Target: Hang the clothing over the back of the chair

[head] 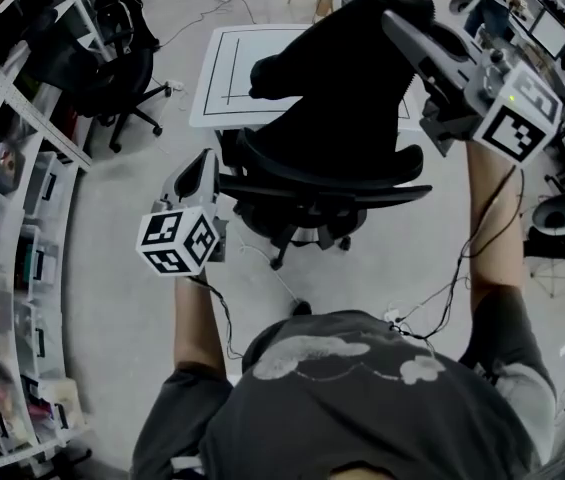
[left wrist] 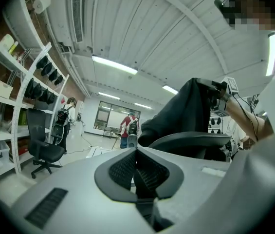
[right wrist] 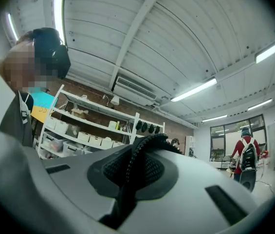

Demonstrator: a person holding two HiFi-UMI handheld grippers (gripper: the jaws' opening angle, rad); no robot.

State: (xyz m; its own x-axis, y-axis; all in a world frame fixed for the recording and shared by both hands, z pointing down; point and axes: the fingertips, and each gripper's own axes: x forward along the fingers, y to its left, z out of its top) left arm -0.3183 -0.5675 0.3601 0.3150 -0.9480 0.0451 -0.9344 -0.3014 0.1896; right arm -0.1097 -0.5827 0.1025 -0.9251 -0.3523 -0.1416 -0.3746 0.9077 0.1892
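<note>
**A:** Where is the clothing (head: 337,78)?

**B:** Black garment, hoisted. My right gripper (head: 394,20) has its fingers clenched on the top of it. The rest hangs down on the seat side of the chair (head: 307,213).

**A:** Left side?

**B:** My left gripper (head: 203,163) sits low, by the left end of the chair back. Fingers pressed together, nothing between them that I can see.

**A:** What does the drape turn on?

**B:** The top rail (head: 362,190) runs left to right across my head view, between me and the garment. The cloth hangs beyond it, long axis roughly vertical below the right fingers. I judge the right hand brings it toward me over the rail. The left is nearer the rail's end, for tidying.
</note>
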